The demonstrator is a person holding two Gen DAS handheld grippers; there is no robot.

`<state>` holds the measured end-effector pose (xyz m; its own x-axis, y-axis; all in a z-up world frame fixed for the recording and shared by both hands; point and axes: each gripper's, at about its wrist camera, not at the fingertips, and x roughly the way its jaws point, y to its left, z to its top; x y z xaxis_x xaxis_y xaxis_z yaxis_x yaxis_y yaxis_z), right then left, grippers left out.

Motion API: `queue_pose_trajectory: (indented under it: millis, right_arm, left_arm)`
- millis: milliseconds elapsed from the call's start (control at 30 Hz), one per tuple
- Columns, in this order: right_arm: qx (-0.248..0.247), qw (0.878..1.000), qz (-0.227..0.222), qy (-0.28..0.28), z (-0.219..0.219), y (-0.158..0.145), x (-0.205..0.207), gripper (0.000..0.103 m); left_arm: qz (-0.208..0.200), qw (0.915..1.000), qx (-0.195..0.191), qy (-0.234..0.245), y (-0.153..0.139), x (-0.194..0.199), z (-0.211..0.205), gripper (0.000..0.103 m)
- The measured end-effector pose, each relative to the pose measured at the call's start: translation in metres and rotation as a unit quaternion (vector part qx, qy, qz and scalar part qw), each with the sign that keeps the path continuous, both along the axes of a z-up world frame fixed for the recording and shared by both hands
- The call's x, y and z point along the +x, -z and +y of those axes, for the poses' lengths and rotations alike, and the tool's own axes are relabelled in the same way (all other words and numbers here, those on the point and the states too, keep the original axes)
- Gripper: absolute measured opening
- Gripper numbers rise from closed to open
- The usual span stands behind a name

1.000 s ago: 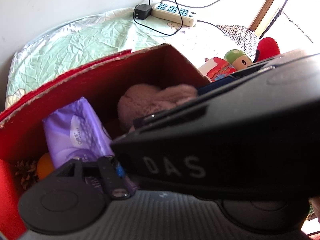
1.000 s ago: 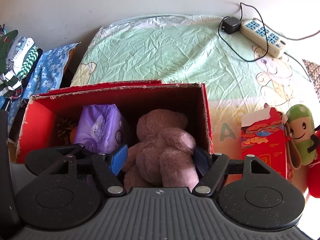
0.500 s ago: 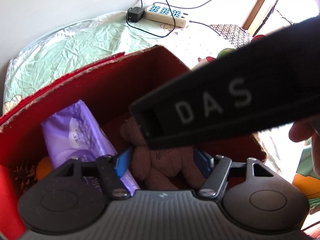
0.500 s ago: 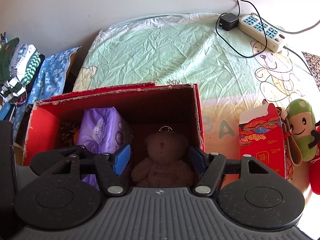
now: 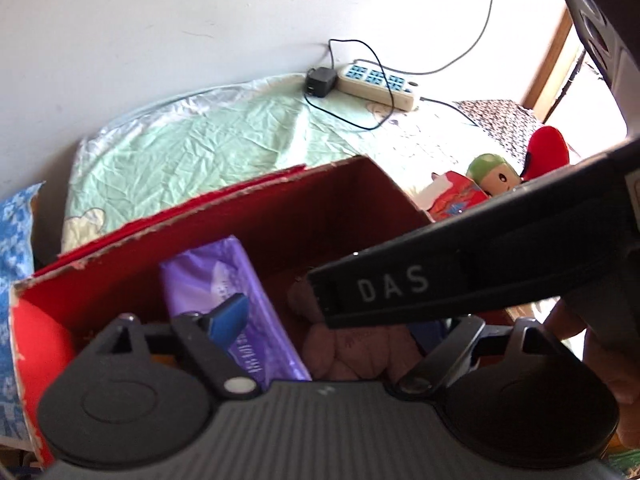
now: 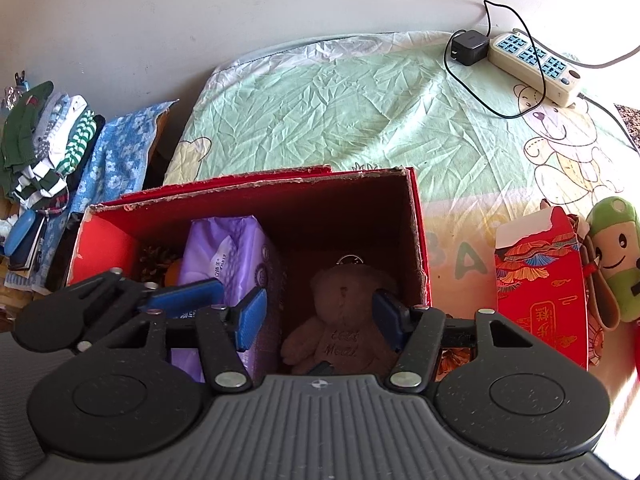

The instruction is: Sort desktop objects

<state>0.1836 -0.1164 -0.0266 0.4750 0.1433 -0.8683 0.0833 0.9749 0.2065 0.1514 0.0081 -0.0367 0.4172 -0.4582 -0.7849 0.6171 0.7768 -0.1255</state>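
Note:
A red cardboard box (image 6: 418, 236) stands on the green bedsheet. Inside lie a brown teddy bear (image 6: 340, 320), a purple tissue pack (image 6: 232, 248), a pine cone (image 6: 154, 258) and an orange ball (image 6: 174, 272). My right gripper (image 6: 320, 316) hangs open above the bear and holds nothing. My left gripper (image 5: 340, 324) is open over the same box (image 5: 120, 256), above the tissue pack (image 5: 236, 300) and the bear (image 5: 352, 344). The right gripper's black body crosses the left wrist view and hides the left gripper's right fingertip.
To the right of the box lie a red paper packet (image 6: 540, 280), a green plush figure (image 6: 612, 256) and a red plush (image 5: 548, 152). A power strip (image 6: 536, 64) with a charger sits at the back. Folded clothes (image 6: 44, 144) lie at the left.
The right gripper opened and let go of the teddy bear, which now lies in the box. Both grippers have drawn back and risen a little.

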Motion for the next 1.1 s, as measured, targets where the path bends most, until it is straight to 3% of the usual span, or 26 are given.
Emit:
queue_pose_trajectory:
  millis: [300, 500, 667, 867, 1100]
  right_arm:
    - [0.003, 1.0, 0.005, 0.004, 0.004, 0.006, -0.007, 0.068]
    - [-0.02, 0.999, -0.032, -0.001, 0.012, -0.004, -0.018, 0.074]
    - [0.0, 0.998, -0.06, 0.011, 0.01, -0.009, -0.03, 0.078]
    - [0.032, 0.994, -0.097, 0.039, -0.004, -0.018, -0.047, 0.078]
    - [0.021, 0.992, -0.123, 0.017, -0.013, -0.03, -0.066, 0.081]
  left_arm:
    - [-0.035, 0.9968, 0.02, -0.068, -0.002, 0.009, 0.026, 0.1]
    - [-0.064, 0.9924, 0.025, -0.102, -0.017, -0.005, 0.019, 0.101]
    - [-0.069, 0.9872, 0.033, -0.14, -0.023, -0.013, 0.021, 0.103]
    - [-0.114, 0.9708, 0.085, -0.193, -0.029, -0.037, 0.016, 0.102]
    - [-0.105, 0.9541, 0.101, -0.262, -0.038, -0.05, 0.023, 0.102]
